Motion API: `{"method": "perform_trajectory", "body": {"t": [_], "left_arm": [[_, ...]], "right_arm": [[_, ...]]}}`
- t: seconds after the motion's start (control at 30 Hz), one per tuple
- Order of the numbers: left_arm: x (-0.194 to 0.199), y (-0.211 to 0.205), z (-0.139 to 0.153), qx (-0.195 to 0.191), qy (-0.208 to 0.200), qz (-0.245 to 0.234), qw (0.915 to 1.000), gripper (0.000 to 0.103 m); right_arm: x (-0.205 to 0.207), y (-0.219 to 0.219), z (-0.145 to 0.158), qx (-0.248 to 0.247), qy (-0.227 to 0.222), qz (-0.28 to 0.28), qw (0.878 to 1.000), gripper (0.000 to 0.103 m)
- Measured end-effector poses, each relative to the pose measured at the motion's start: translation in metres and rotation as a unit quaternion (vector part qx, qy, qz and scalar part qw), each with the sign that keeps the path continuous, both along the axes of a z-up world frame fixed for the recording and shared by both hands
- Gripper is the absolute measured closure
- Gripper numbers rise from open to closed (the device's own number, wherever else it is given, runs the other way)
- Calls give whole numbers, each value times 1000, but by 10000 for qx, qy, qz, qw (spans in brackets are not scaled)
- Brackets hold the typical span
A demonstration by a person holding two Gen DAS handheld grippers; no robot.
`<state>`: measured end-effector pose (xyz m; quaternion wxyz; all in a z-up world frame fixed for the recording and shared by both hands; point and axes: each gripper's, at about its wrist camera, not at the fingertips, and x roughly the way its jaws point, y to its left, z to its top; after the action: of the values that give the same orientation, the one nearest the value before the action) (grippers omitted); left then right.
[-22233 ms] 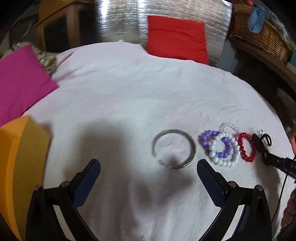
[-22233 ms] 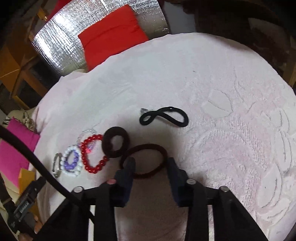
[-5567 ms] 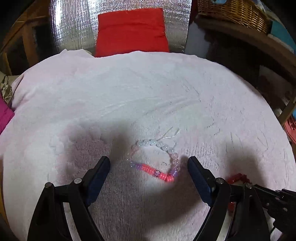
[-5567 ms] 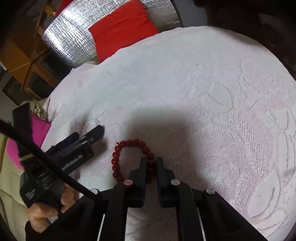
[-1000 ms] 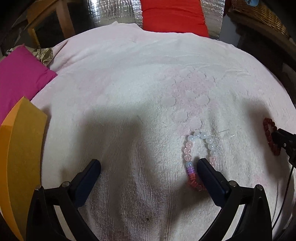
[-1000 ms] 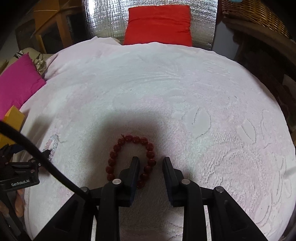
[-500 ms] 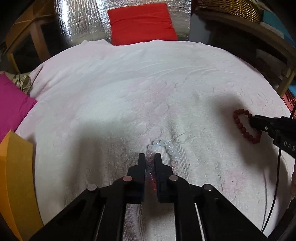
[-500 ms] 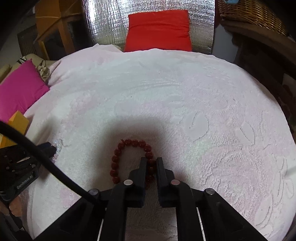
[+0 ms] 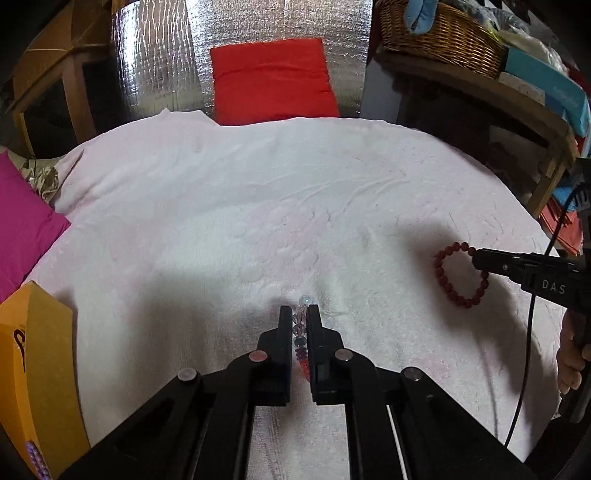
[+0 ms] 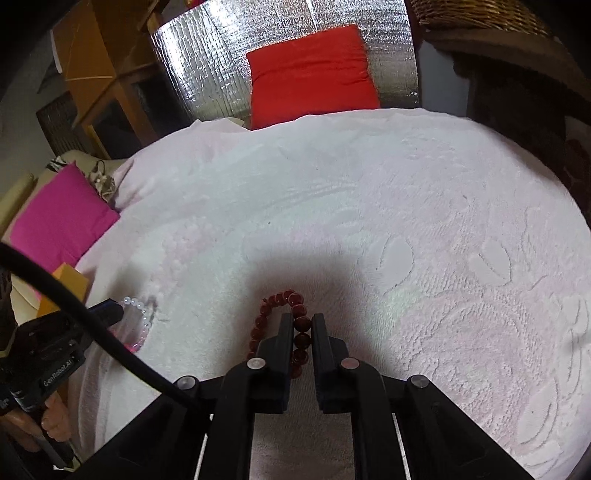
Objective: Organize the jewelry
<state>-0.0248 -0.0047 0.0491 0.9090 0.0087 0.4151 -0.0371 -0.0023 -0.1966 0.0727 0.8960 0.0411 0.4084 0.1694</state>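
My left gripper (image 9: 299, 314) is shut on a bracelet of clear, purple and pink beads (image 9: 301, 330), which stands edge-on between the fingers over the white towel (image 9: 258, 206). My right gripper (image 10: 300, 320) is shut on a dark red bead bracelet (image 10: 295, 325); its loop hangs to the left of the fingers. In the left wrist view the red bracelet (image 9: 458, 291) hangs from the right gripper's tip at the right. In the right wrist view the clear bracelet (image 10: 138, 317) shows at the left gripper's tip.
An orange box (image 9: 40, 369) stands at the towel's left edge, with purple beads (image 9: 35, 458) showing at its base. A magenta cushion (image 9: 22, 218) lies left, a red cushion (image 9: 269, 79) at the back, and a wicker basket (image 9: 439, 33) on a shelf at the right.
Both grippers closed on their bracelets within the last second. Since half a second ago both bracelets have come up off the towel and now stand edge-on between the fingers.
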Motion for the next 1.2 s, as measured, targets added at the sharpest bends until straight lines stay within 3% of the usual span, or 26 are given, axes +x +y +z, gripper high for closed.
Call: {"method": "perform_trajectory", "body": {"t": [0.2,0.47,0.93,1.2], "left_arm": [[11,-10,-21,131,334,-77,9993,95],[15,-14,-31,285,484,-11,9984,95],[8,-25,-28,604,319,-192,9975,95],[7,-26,-27,679,305,-172,9971,95]], "right_arm": [[6,-3,-8,-32,210,-53,9998,93],[7,-2,-11,-42,283,-65,9996,92],[14,3,-21,-316,402,-177,9985,91],[8,8,-17,-427,119,-53,9990,92]]}}
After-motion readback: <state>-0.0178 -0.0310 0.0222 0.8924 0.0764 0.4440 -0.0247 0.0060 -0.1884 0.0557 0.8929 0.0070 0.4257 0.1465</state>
